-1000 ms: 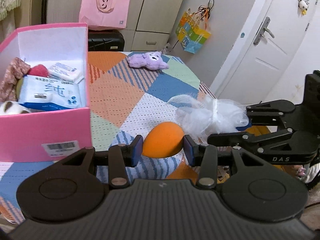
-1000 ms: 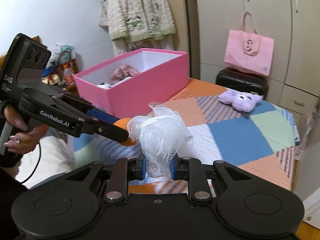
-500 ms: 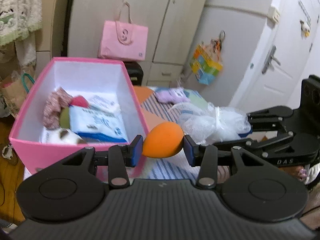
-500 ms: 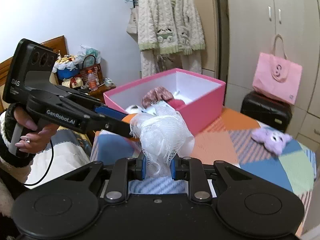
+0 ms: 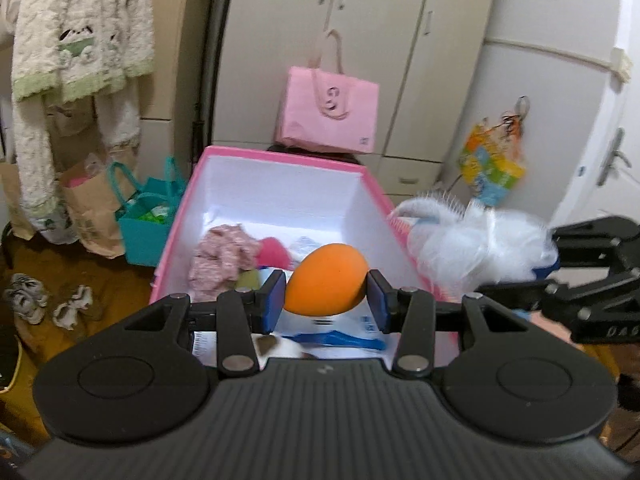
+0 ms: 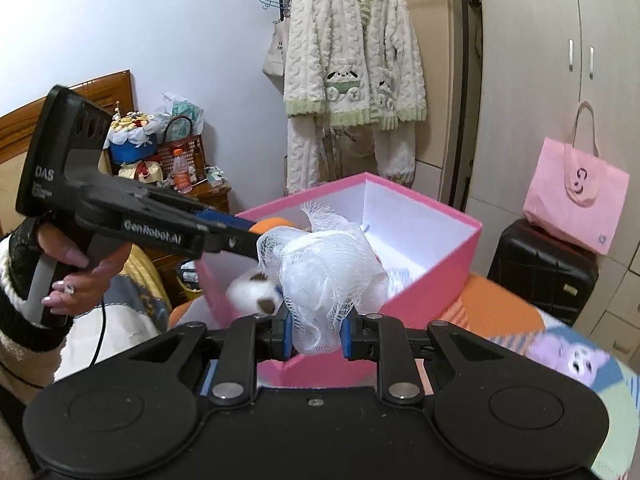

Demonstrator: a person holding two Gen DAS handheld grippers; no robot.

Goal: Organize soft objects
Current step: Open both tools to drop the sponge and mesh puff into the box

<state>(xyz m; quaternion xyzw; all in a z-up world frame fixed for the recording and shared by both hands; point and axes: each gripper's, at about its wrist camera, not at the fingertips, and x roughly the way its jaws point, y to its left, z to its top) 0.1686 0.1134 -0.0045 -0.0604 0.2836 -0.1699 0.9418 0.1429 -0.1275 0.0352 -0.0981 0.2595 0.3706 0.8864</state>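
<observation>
Here an orange egg-shaped sponge is clamped between the blue pads of the left claw and is held above the open pink box, over its near end. A white mesh bath puff is pinched in the right claw, which is held just beside the box's right wall. Inside the box a pink patterned cloth, a red soft item, a blue-and-white packet and a white plush with brown patches are seen (some partly hidden by the claws). A purple plush toy is left lying on the patchwork bed cover to the right. A pink tote bag is propped on a black suitcase behind.
</observation>
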